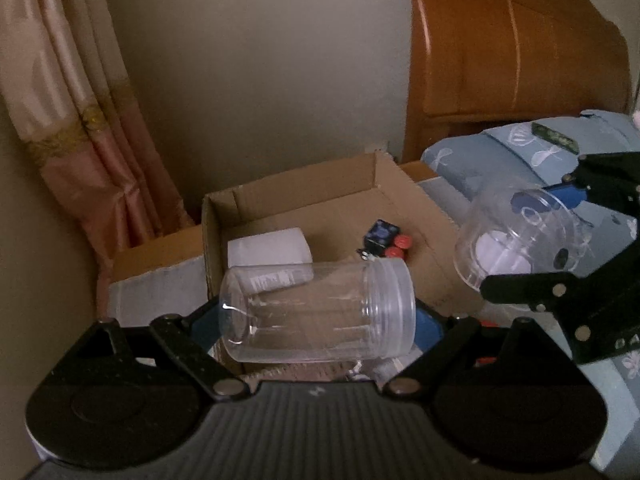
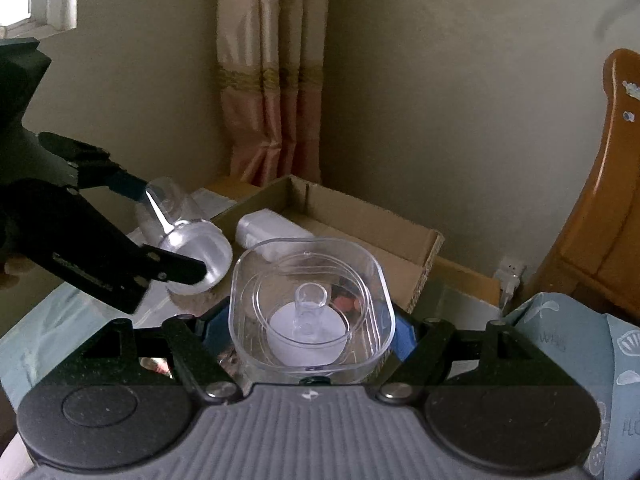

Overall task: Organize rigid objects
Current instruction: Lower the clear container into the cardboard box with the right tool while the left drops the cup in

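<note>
Above cardboard box (image 1: 404,204): left gripper (image 1: 316,320) clamps clear jar (image 1: 316,312) sideways; right gripper (image 2: 312,328) clamps square lid (image 2: 312,304), prob. for boxing.

Between the left gripper's (image 1: 316,320) matt black fingers, the jar (image 1: 316,312) is clear glossy plastic. Beyond them, the box (image 1: 400,204) is rough matt cardboard. The container (image 2: 312,312) between the right gripper's (image 2: 312,332) fingers is clear smooth plastic.
</note>
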The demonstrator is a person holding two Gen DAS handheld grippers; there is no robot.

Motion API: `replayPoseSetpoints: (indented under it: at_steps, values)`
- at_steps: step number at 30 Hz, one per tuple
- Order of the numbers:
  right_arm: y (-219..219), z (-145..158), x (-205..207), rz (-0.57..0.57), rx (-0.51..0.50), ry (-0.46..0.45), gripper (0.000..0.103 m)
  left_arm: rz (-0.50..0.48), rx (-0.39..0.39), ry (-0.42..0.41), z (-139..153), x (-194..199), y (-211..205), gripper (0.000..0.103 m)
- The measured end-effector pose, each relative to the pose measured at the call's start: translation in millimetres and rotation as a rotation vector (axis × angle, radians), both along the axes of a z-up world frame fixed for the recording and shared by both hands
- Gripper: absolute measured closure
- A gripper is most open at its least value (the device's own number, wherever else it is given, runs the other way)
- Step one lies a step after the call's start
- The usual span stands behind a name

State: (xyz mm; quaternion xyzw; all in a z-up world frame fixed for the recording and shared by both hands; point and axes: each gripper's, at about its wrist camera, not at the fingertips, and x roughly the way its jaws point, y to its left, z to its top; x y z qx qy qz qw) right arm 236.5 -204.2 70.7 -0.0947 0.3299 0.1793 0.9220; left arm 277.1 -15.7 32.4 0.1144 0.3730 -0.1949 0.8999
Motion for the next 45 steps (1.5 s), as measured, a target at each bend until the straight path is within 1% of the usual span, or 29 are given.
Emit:
replayPoseSetpoints:
  at_steps: [2,5,8,10,13,18,20,23,27,28,29,30,31,32,34,37,39,41,43,45]
  values:
    - [0.0,-1.8,12.2,-0.006,0.010,0.013,0.022,0.009,0.001,-0.003,-4.2,8.7,-2.3,0.012]
    - [1.5,-5.9,27.4,-0.023,-0.003,0.022,0.022,0.028,-0.008,0.015,-12.0,21.8,-2.1,0.011]
    - [2.9,-10.9,37.8,-0.029,-0.018,0.019,0.022,0.041,-0.042,0.036,-21.0,32.0,-0.3,0.006]
    - [3.6,-14.6,43.1,-0.026,-0.015,0.029,0.022,0.043,-0.052,0.049,-25.8,35.5,0.4,0.006]
    - [5.0,-17.7,50.6,-0.024,-0.021,0.041,0.022,0.040,-0.044,0.055,-30.6,35.9,1.3,0.005]
    - [7.9,-19.5,72.4,-0.040,-0.019,0.054,0.022,0.053,-0.060,0.064,-34.7,24.5,7.8,0.006]
    - [8.2,-21.3,87.9,-0.071,-0.015,0.063,0.022,0.054,-0.068,0.062,-34.6,16.5,11.8,0.006]
    - [6.6,-24.8,112.0,-0.121,0.007,0.087,0.022,0.034,-0.100,0.062,-34.5,3.4,20.8,0.006]
    - [8.3,-31.6,134.4,-0.155,0.021,0.117,0.022,0.021,-0.098,0.058,-36.2,-10.8,26.0,0.006]
    - [9.2,-33.4,137.4,-0.162,0.021,0.123,0.021,0.017,-0.096,0.056,-36.7,-13.1,25.9,0.006]
    - [10.3,-35.8,140.3,-0.170,0.018,0.129,0.013,0.013,-0.094,0.053,-37.1,-15.6,26.1,0.006]
    - [11.1,-37.0,141.0,-0.180,0.013,0.125,0.008,0.013,-0.089,0.051,-37.8,-18.0,26.3,0.006]
    - [11.2,-37.5,139.4,-0.194,0.010,0.112,0.000,0.015,-0.083,0.049,-39.4,-19.9,26.5,0.006]
    - [10.4,-36.8,134.1,-0.195,0.020,0.095,0.000,0.015,-0.077,0.047,-40.7,-21.7,26.6,0.006]
    - [8.7,-34.7,123.2,-0.182,0.040,0.093,0.000,0.016,-0.071,0.045,-43.6,-26.2,26.8,0.006]
    - [7.8,-29.9,106.8,-0.170,0.038,0.080,0.000,0.020,-0.079,0.056,-46.9,-32.5,26.8,0.006]
    - [6.9,-26.7,92.4,-0.158,0.035,0.070,0.000,0.019,-0.085,0.057,-49.2,-38.5,26.2,0.005]
    - [5.8,-23.7,76.2,-0.143,0.034,0.059,0.000,0.025,-0.073,0.041,-50.4,-47.9,24.5,0.005]
    - [3.5,-22.2,59.7,-0.133,0.046,0.049,0.000,0.031,-0.062,0.028,-52.7,-56.6,23.1,0.005]
    - [-0.1,-21.0,40.2,-0.120,0.068,0.040,0.000,0.037,-0.068,0.028,-54.8,-63.8,23.9,0.005]
